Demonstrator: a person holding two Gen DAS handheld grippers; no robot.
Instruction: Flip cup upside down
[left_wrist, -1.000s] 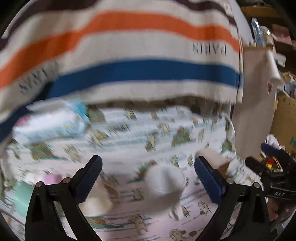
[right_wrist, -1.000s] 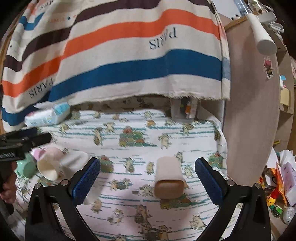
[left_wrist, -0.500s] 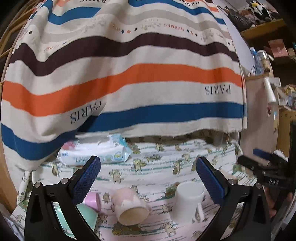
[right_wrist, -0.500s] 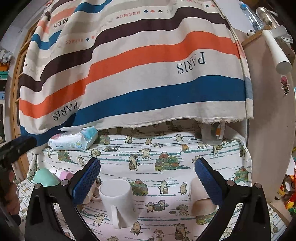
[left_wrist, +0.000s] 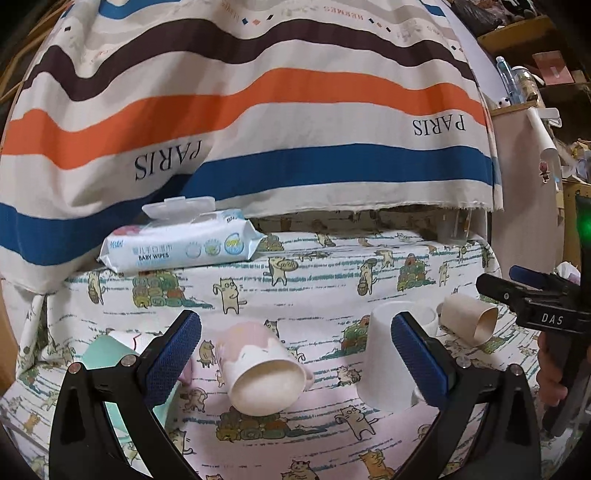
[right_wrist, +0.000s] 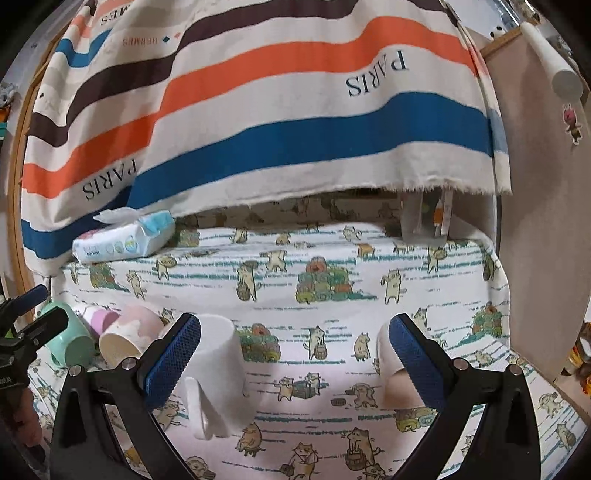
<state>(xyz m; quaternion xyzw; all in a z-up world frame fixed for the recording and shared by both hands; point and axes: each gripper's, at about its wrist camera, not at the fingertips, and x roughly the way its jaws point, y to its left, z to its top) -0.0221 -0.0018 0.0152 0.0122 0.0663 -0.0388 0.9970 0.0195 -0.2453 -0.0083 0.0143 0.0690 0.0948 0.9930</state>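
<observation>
The left gripper (left_wrist: 295, 358) and right gripper (right_wrist: 295, 356) are both being held wide open, nothing gripped. The white ceramic mug (right_wrist: 218, 373), apparently already mouth-down on the cat-print cloth (right_wrist: 332, 266), is sitting just inside the right gripper's left jaw; the pink-and-cream cup (left_wrist: 258, 369) is lying on its side between the left gripper's jaws. If this cup is being taken next, the wall is best pinched mid-body, then rolled mouth-down.
</observation>
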